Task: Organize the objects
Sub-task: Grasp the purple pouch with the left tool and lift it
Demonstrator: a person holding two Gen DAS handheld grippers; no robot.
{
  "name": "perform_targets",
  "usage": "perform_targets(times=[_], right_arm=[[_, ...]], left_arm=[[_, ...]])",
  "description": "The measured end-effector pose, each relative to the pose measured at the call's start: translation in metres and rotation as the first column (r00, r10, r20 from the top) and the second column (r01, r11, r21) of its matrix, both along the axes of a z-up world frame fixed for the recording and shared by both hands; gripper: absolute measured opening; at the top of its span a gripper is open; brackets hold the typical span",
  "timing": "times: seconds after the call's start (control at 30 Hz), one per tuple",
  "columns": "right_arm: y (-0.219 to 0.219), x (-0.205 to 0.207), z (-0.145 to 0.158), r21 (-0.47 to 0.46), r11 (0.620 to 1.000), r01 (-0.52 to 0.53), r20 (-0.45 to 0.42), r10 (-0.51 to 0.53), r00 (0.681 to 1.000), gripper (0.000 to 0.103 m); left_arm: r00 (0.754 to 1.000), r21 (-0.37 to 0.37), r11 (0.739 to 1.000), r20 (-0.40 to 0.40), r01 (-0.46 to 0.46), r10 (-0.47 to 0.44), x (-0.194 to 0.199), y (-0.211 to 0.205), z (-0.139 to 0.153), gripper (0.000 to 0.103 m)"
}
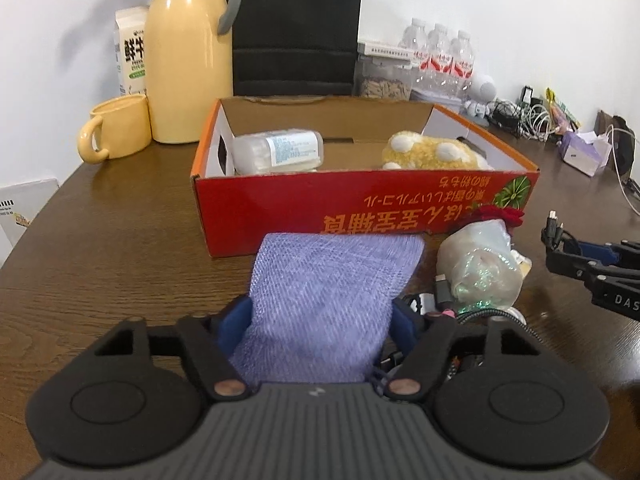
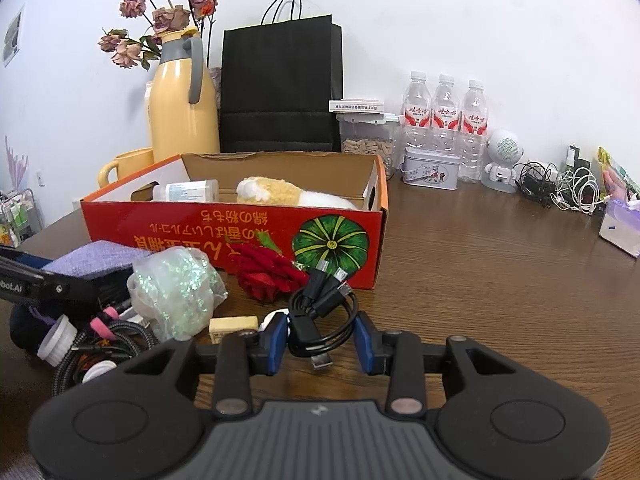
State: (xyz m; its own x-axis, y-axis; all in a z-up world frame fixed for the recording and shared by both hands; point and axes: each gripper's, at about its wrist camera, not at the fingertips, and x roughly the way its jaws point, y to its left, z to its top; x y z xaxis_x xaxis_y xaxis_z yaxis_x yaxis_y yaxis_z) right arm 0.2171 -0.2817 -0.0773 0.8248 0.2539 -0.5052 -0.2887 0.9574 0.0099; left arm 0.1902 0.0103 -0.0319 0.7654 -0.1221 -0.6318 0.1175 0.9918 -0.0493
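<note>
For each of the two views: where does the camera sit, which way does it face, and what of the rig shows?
Left wrist: on the left gripper, facing the red box over a purple cloth between its fingers; the right gripper's tip shows at the right edge.
Right wrist: on the right gripper, facing the same box over a coiled black cable between its pads; the left gripper enters at left.
Shared: box, cloth, yellow jug, water bottles.

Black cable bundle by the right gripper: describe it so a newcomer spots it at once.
Find the red box in the middle of the brown table. In front of its pumpkin picture, just right of the red rose, lies the cable bundle, between the right gripper's blue pads. It is smooth, black and loosely coiled with several plugs, unlike the braided cable further left.
</note>
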Motion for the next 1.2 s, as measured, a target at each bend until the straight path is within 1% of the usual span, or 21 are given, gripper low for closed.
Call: perform_targets(times=[0.03, 0.1, 0.13, 0.2, 0.3, 0.4, 0.67, 0.83, 1.03, 1.2], right_arm=[[0.000, 0.000, 0.000, 0.000, 1.000, 0.000, 0.001, 0.000, 1.000, 0.034], [0.000, -0.001, 0.000, -0.001, 1.000, 0.000, 0.007, 0.001, 1.000, 0.035], [0.000, -0.001, 0.001, -0.002, 1.000, -0.001, 0.009, 0.001, 1.000, 0.034], [0.001, -0.002, 0.001, -0.004, 1.000, -0.002, 0.013, 0.002, 1.000, 0.034], [0.001, -0.002, 0.001, -0.005, 1.000, -0.002, 0.014, 0.002, 1.000, 0.034], [0.001, -0.003, 0.002, -0.007, 1.000, 0.001, 0.021, -0.001, 1.000, 0.034], [0.002, -0.005, 0.003, -0.017, 1.000, 0.011, 0.033, -0.011, 0.999, 0.034], [0.005, -0.009, 0.005, -0.031, 1.000, 0.002, 0.059, 0.000, 0.998, 0.034], [0.011, -0.011, 0.020, -0.027, 0.999, -0.027, 0.101, 0.029, 0.994, 0.034], [0.026, -0.002, 0.041, -0.026, 0.997, -0.074, 0.145, 0.077, 0.986, 0.034]], left_arm=[[1.000, 0.002, 1.000, 0.008, -0.004, 0.004, -0.002, 0.000, 0.002, 0.065], [1.000, 0.008, 1.000, 0.023, -0.008, 0.008, -0.005, 0.001, 0.004, 0.052], [0.999, 0.011, 1.000, 0.031, -0.012, 0.012, -0.007, 0.002, 0.005, 0.048], [0.999, 0.014, 1.000, 0.042, -0.023, 0.023, -0.009, 0.005, 0.007, 0.021], [0.998, -0.021, 0.999, 0.056, -0.030, 0.032, -0.014, 0.013, 0.010, 0.009], [0.997, -0.011, 0.999, 0.069, -0.035, 0.035, -0.018, 0.016, 0.011, 0.008], [0.994, -0.013, 0.998, 0.094, -0.054, 0.055, -0.027, 0.023, 0.016, 0.008], [0.989, -0.012, 0.998, 0.133, -0.056, 0.057, -0.032, 0.025, 0.026, 0.008], [0.978, 0.002, 0.999, 0.205, -0.043, 0.042, -0.036, 0.019, 0.046, 0.008], [0.965, 0.022, 0.999, 0.262, -0.027, 0.020, -0.023, 0.009, 0.067, 0.008]])
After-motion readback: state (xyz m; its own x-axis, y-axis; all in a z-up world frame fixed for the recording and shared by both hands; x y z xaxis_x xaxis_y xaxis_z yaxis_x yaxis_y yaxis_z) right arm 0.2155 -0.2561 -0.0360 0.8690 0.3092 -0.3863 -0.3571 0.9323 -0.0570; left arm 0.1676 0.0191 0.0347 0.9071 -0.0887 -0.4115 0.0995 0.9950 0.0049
